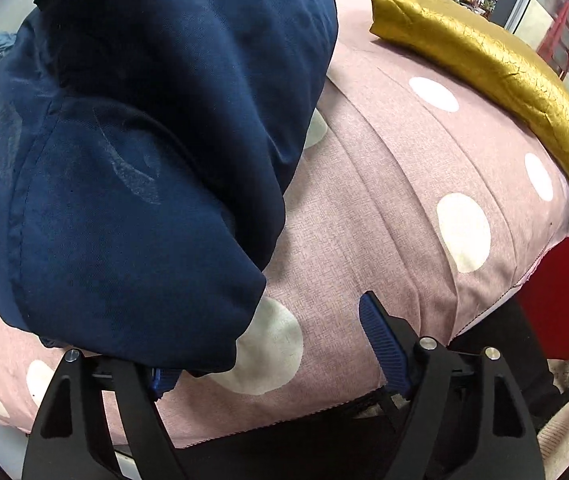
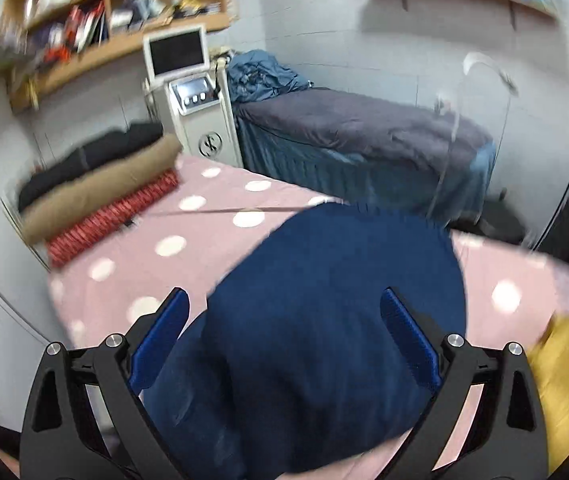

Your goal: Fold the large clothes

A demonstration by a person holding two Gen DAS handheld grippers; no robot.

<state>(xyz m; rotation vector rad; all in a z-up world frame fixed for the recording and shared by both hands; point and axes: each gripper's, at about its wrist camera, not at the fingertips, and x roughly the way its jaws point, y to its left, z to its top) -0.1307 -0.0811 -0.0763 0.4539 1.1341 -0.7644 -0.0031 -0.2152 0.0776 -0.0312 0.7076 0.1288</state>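
Observation:
A bulky navy blue garment (image 1: 132, 160) lies bunched on the pink bedsheet with white dots (image 1: 404, 168). In the left wrist view it fills the left half and drapes over my left gripper's (image 1: 268, 320) left finger. The right finger's blue pad (image 1: 384, 348) stands bare over the sheet, so the jaws are wide apart with nothing pressed between them. In the blurred right wrist view the same navy garment (image 2: 324, 320) lies below my right gripper (image 2: 284, 292). Its two blue pads are spread wide, one on each side above the cloth, and grip nothing.
A folded gold garment (image 1: 484, 68) lies along the bed's far right edge. A stack of black, tan and red folded clothes (image 2: 96, 200) sits at the bed's far left. Beyond stand a machine with a screen (image 2: 188, 92) and a grey-covered bed (image 2: 356, 128).

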